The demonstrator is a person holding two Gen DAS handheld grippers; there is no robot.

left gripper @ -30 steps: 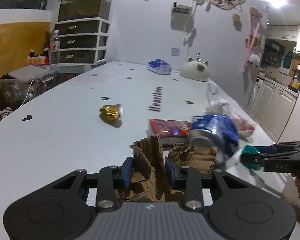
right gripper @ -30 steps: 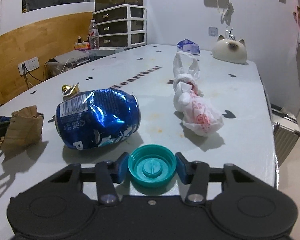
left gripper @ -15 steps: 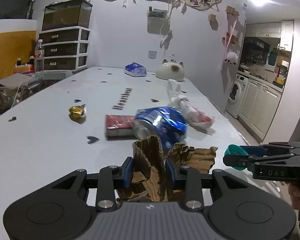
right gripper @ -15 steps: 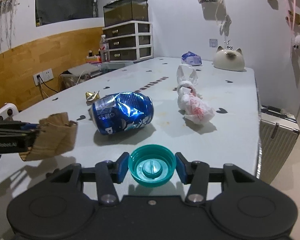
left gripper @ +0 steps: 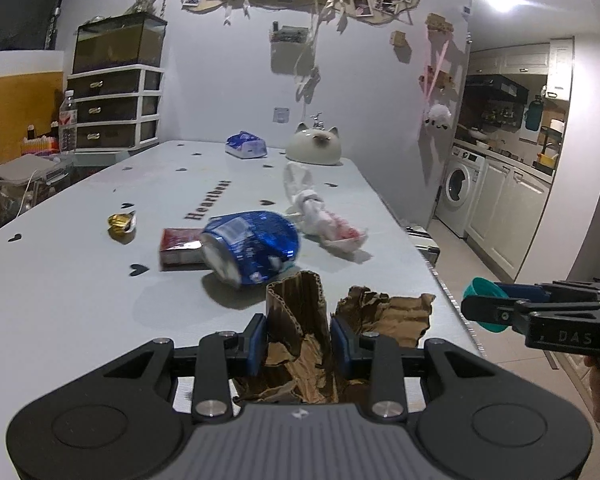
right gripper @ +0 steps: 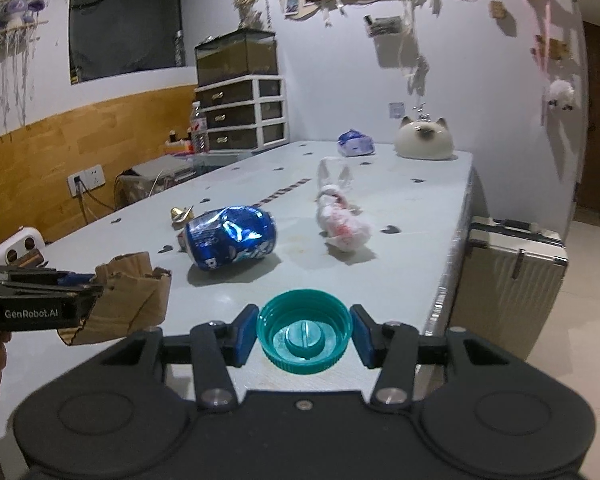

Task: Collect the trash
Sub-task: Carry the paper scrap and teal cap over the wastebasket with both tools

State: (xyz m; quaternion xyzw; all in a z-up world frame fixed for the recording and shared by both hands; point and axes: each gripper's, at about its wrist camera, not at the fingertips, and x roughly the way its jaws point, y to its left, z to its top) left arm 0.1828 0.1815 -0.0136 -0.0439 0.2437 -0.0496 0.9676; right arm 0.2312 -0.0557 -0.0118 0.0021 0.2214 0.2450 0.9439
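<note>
1. Where the left wrist view looks along its own fingers, the left claw (left gripper: 299, 342) is seen closed part-way on a torn, crumpled piece of brown corrugated cardboard (left gripper: 300, 320), which is pinched upright between the two blue pads so that its loose flaps hang clear of the pale grey desk (left gripper: 68, 288). Ahead on the desk, a crushed blue drink can (left gripper: 252, 252) is left lying on its side, touching a flat red packet (left gripper: 178, 246); a small gold foil wrapper (left gripper: 121, 223) lies further left, and a knotted white plastic bag with red print (left gripper: 324, 226) just right of the can. The right claw (left gripper: 486, 306) is seen at the right edge, beyond the desk's corner, with a teal cap in it.

2. In the right wrist view, the round teal plastic bottle cap (right gripper: 304, 330) is gripped across its ribbed rim by the right claw, open side towards the camera; the jaws are held about half open, as the cap's width requires. The left claw (right gripper: 96, 288) is seen at the left with the cardboard carried above the desk. A cat-shaped white ornament (right gripper: 422, 142) is set at the far end.

3. Both pieces are judged to be collected and awaiting a bin, which is not shown; the can, packet, wrapper and bag are not yet picked up.
</note>
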